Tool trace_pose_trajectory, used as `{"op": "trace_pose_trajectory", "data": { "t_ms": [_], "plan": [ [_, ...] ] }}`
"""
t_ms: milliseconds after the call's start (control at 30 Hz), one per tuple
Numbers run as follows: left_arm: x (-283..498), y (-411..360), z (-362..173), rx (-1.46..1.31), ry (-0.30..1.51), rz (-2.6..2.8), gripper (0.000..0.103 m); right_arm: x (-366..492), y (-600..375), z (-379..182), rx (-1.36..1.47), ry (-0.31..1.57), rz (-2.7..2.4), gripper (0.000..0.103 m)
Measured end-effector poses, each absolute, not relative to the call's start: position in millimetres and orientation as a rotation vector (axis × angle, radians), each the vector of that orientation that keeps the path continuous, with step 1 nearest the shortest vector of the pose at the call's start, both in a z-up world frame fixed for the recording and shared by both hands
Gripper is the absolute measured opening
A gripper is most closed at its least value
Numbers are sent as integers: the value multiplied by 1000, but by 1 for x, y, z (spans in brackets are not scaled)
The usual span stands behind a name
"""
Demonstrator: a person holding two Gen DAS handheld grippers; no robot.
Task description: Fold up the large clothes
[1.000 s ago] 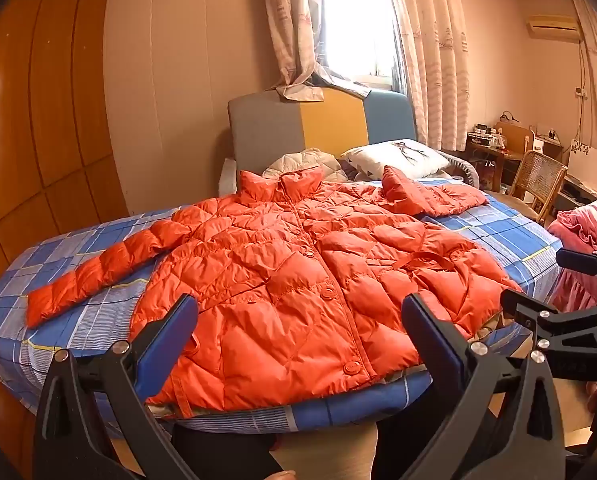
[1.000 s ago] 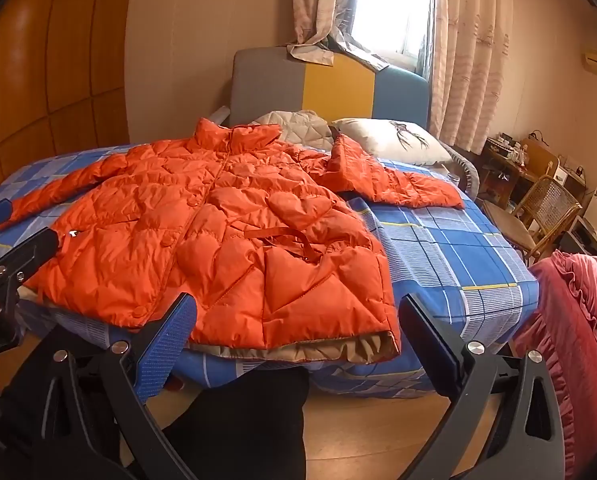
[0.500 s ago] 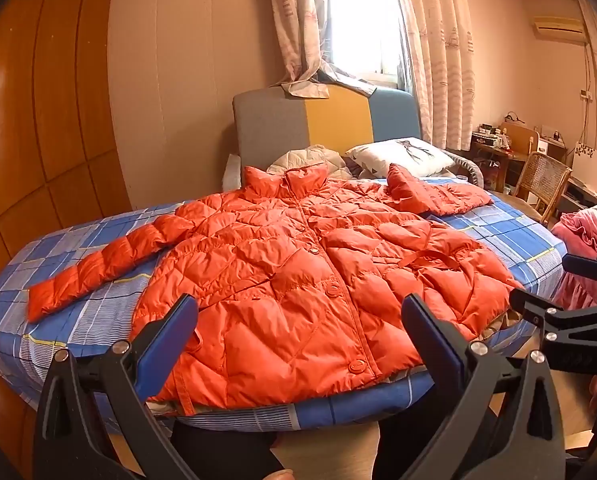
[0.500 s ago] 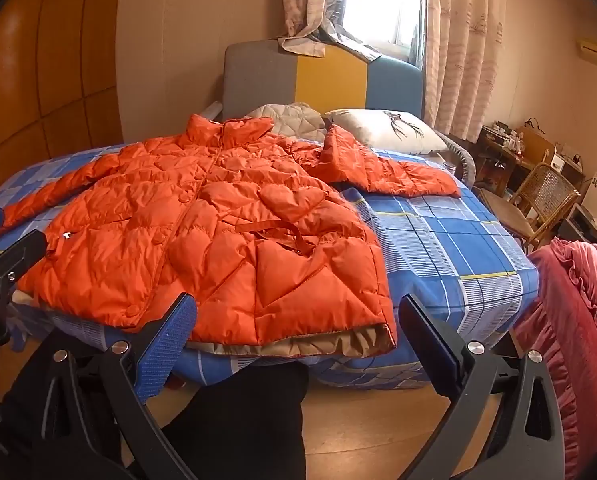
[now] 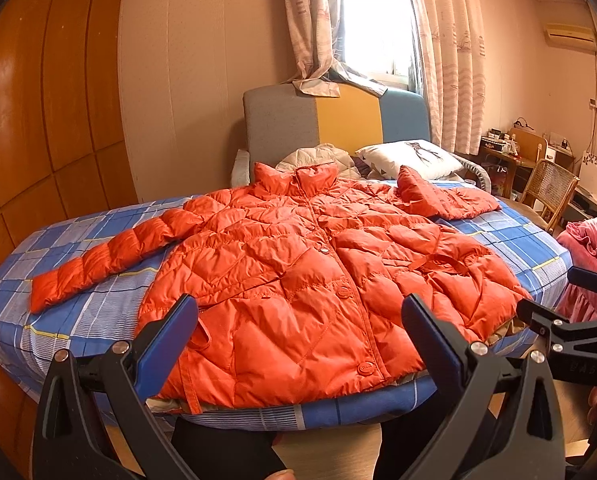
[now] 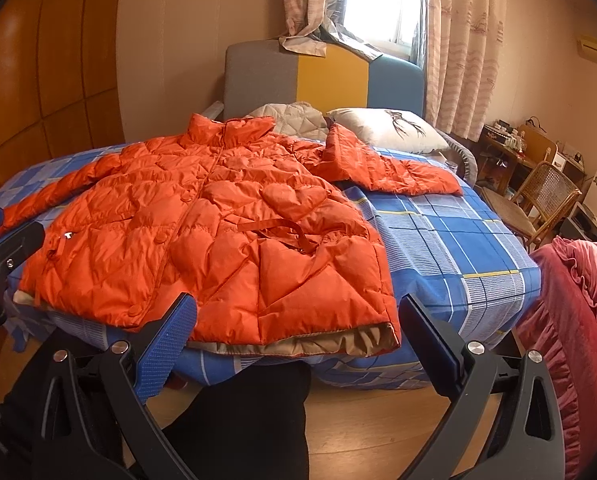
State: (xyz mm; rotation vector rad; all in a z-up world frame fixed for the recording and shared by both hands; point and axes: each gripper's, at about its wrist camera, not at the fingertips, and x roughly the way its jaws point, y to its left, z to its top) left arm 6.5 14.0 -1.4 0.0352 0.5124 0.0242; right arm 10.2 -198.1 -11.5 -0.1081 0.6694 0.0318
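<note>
Both grippers have barely shifted, hovering short of the near hem. Orange jacket (image 5: 298, 280) lies flat on the bed (image 6: 458, 240). Left gripper (image 5: 298, 336) and right gripper (image 6: 296, 334) fingers spread, holding nothing.

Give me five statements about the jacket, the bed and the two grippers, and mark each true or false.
1. The orange puffer jacket lies spread front-up on the blue checked bed. True.
2. The left gripper is shut on the jacket's hem. False: its jaws stand wide open, holding nothing.
3. The right gripper is open and empty. True.
4. Both sleeves are folded across the chest. False: the left-hand sleeve stretches out flat on the bed; the other sleeve reaches toward the white pillow.
5. The jacket's front is unbuttoned and open. False: it is closed, buttons showing.
</note>
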Motion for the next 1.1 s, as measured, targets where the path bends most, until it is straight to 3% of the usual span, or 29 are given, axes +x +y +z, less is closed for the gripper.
{"op": "trace_pose_trajectory", "data": {
  "t_ms": [1100],
  "plan": [
    [8, 21, 0, 15, 520, 52, 101, 13, -204, -14, -85, 682, 30, 100]
  ]
}}
